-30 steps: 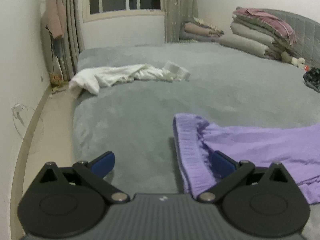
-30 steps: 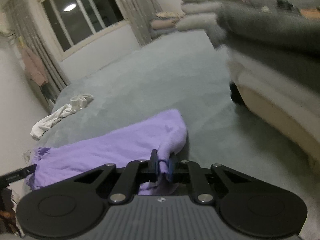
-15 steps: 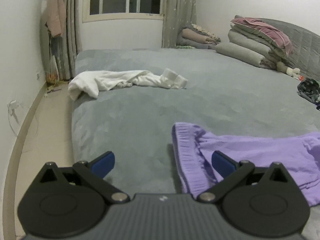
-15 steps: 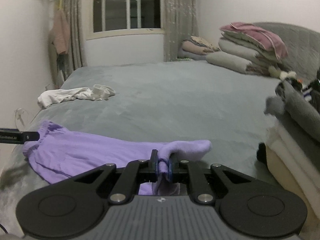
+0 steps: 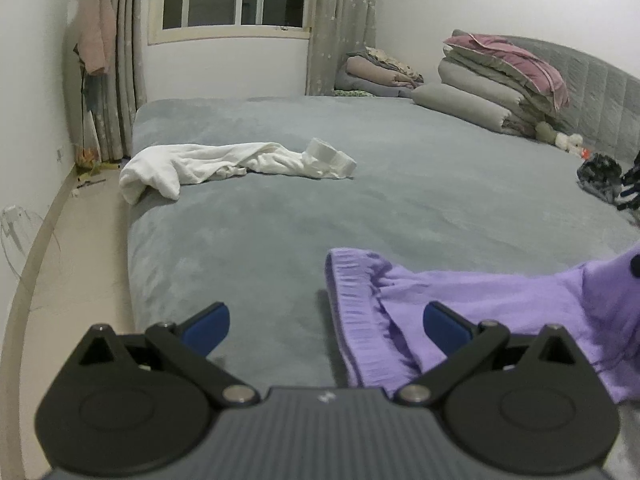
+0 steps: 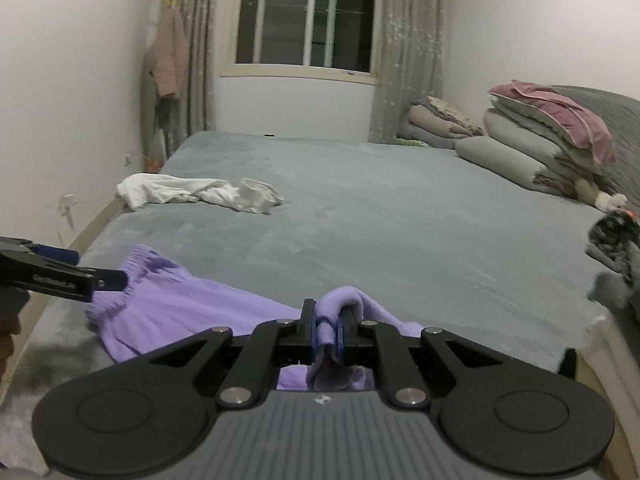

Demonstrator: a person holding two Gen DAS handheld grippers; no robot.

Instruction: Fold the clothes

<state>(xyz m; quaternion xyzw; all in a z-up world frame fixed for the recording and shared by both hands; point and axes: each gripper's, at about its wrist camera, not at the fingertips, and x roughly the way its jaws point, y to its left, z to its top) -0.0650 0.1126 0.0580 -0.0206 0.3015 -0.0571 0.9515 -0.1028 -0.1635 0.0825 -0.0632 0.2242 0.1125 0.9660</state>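
Right view swung level since a second ago. Left gripper (image 5: 326, 322) jaws apart, straddling ribbed waistband of purple garment (image 5: 480, 300) on bed (image 5: 400, 200); right gripper (image 6: 326, 330) clamped on its other end. Likely spreading flat before folding.

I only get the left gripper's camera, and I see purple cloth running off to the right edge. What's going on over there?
Observer: The right gripper is shut on a bunched end of the purple garment, lifting it a little off the bed.
Operator: And my own gripper, is it touching the cloth?
Observer: From the right camera, the left gripper has its tips at the ribbed waistband, jaws spread; whether they touch the cloth I cannot tell.
Operator: Anything to the right that I miss?
Observer: Yes, a pile of gray cloth sits at the bed's right edge, beside the right gripper.
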